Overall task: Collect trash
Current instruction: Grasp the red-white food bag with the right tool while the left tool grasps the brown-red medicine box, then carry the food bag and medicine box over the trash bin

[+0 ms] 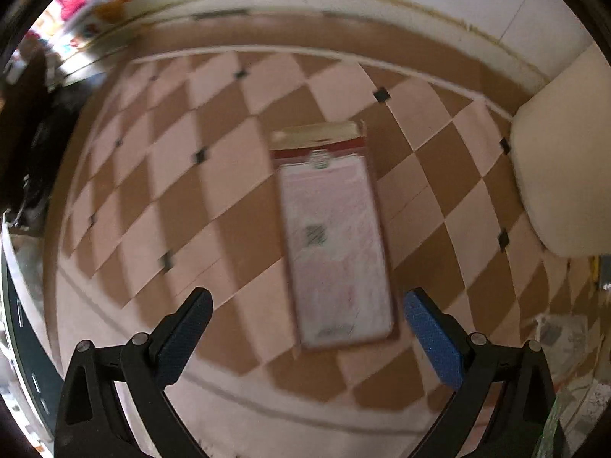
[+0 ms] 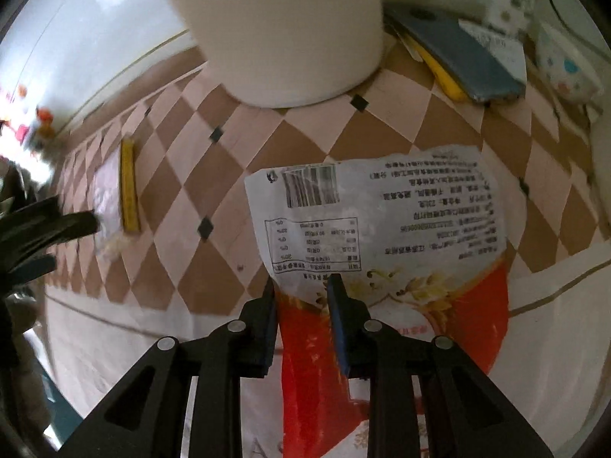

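A flat packet (image 1: 336,244), pale pink with a dark red rim and a printed code, lies on the brown-and-pink checked tablecloth (image 1: 214,175). My left gripper (image 1: 308,297) hangs open straight above its near end, one finger on each side, touching nothing. In the right wrist view the same packet (image 2: 110,191) shows a yellow end strip, with the left gripper's blurred fingers (image 2: 65,225) beside it. My right gripper (image 2: 301,286) is shut on a torn white-and-red food wrapper (image 2: 385,221), pinching its lower left edge; the printed side faces the camera.
A tall white cylinder (image 2: 290,30) stands at the back of the table, also seen as the white cylinder (image 1: 557,175) at the right. A grey-blue flat case (image 2: 466,61) on a yellow item and a dotted bowl (image 2: 569,72) sit back right. The wall runs behind.
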Action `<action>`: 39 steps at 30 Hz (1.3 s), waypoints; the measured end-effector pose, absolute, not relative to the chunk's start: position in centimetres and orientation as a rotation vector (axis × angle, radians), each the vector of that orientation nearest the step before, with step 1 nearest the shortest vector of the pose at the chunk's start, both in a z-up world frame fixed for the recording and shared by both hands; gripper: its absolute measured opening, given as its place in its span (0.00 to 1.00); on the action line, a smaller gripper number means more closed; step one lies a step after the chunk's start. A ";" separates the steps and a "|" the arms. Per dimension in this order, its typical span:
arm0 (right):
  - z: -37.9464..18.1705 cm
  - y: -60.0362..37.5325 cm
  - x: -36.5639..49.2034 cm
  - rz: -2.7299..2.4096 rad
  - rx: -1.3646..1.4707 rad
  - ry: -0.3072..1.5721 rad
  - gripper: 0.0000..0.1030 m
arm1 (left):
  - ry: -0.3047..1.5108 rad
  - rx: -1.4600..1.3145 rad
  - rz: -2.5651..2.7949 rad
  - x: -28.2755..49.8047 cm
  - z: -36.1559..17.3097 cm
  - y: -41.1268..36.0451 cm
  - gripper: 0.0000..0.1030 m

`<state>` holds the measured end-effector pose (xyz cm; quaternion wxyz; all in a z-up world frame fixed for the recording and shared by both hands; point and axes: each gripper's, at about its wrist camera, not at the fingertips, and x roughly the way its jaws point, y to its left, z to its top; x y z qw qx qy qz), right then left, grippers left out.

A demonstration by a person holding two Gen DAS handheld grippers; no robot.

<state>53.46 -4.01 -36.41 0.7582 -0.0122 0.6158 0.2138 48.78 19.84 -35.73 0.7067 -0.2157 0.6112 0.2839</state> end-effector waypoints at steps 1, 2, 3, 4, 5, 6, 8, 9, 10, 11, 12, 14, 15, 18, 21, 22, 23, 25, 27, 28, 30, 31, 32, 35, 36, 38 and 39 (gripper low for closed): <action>-36.6 -4.1 53.9 0.462 -0.008 1.359 0.25 | 1.385 -0.482 0.624 49.4 -36.7 19.9 0.99; -36.8 -4.3 54.3 0.462 0.012 1.374 0.26 | 1.399 -0.487 0.623 49.6 -37.3 20.0 0.98; -36.9 -4.5 54.6 0.463 0.026 1.383 0.25 | 1.384 -0.508 0.616 49.5 -37.5 20.2 0.98; -37.1 -4.7 54.8 0.469 0.042 1.396 0.25 | 1.363 -0.527 0.615 49.4 -37.4 20.4 0.90; -37.1 -4.8 54.9 0.475 0.045 1.402 0.25 | 1.326 -0.563 0.605 48.9 -37.0 20.6 0.77; -37.2 -4.9 55.1 0.480 0.054 1.404 0.23 | 1.310 -0.560 0.616 48.5 -36.6 20.7 0.67; -37.0 -5.1 55.2 0.496 0.057 1.388 0.15 | 1.304 -0.543 0.617 48.0 -35.8 20.6 0.53; -36.7 -5.4 55.4 0.503 0.055 1.380 0.15 | 1.300 -0.546 0.611 47.6 -35.5 20.5 0.53; -36.4 -5.4 55.3 0.513 0.060 1.375 0.14 | 1.298 -0.542 0.615 47.4 -35.4 20.6 0.53; -36.0 -5.5 55.2 0.534 0.074 1.371 0.14 | 1.294 -0.530 0.629 46.7 -35.0 20.5 0.53; -35.5 -5.5 55.3 0.548 0.080 1.367 0.13 | 1.287 -0.526 0.637 46.1 -34.7 20.5 0.53; -34.1 -5.4 54.8 0.594 0.090 1.343 0.12 | 1.269 -0.522 0.654 44.9 -33.9 20.3 0.53; -33.4 -5.5 54.8 0.616 0.098 1.335 0.11 | 1.253 -0.519 0.663 44.0 -33.1 20.1 0.53; -31.3 -5.8 54.2 0.666 0.123 1.308 0.10 | 1.204 -0.517 0.687 41.3 -30.6 19.3 0.53; -29.4 -6.2 53.8 0.715 0.172 1.296 0.09 | 1.151 -0.522 0.710 38.5 -28.1 17.8 0.53; -28.9 -6.1 53.8 0.734 0.192 1.298 0.08 | 1.132 -0.523 0.719 37.4 -27.2 17.8 0.53; -28.3 -6.0 53.5 0.755 0.215 1.301 0.08 | 1.119 -0.527 0.725 36.4 -26.6 17.9 0.53; -27.0 -5.5 52.6 0.799 0.223 1.296 0.07 | 1.080 -0.537 0.746 33.7 -24.7 17.4 0.53; -25.9 -5.0 51.3 0.840 0.212 1.284 0.05 | 1.051 -0.543 0.764 31.0 -23.4 17.8 0.53; -25.4 -4.5 50.5 0.862 0.206 1.281 0.05 | 1.034 -0.547 0.776 29.8 -22.8 17.7 0.53; -24.4 -4.0 48.9 0.899 0.183 1.269 0.04 | 1.001 -0.548 0.800 27.4 -21.7 17.6 0.53; -23.8 -3.4 47.7 0.925 0.169 1.263 0.04 | 0.984 -0.549 0.812 26.0 -21.1 17.6 0.53; -23.4 -3.0 46.7 0.947 0.160 1.260 0.04 | 0.968 -0.551 0.824 24.6 -20.9 18.0 0.53; -22.1 -1.9 43.2 1.008 0.132 1.245 0.04 | 0.927 -0.550 0.860 20.3 -20.0 18.2 0.53; -21.8 -1.1 42.0 1.029 0.120 1.238 0.04 | 0.916 -0.554 0.874 18.3 -19.6 17.9 0.53; -21.1 -0.4 39.4 1.064 0.103 1.225 0.04 | 0.897 -0.564 0.896 14.6 -19.1 17.6 0.53; -20.7 0.0 37.7 1.086 0.092 1.220 0.04 | 0.887 -0.572 0.909 12.7 -19.1 17.3 0.53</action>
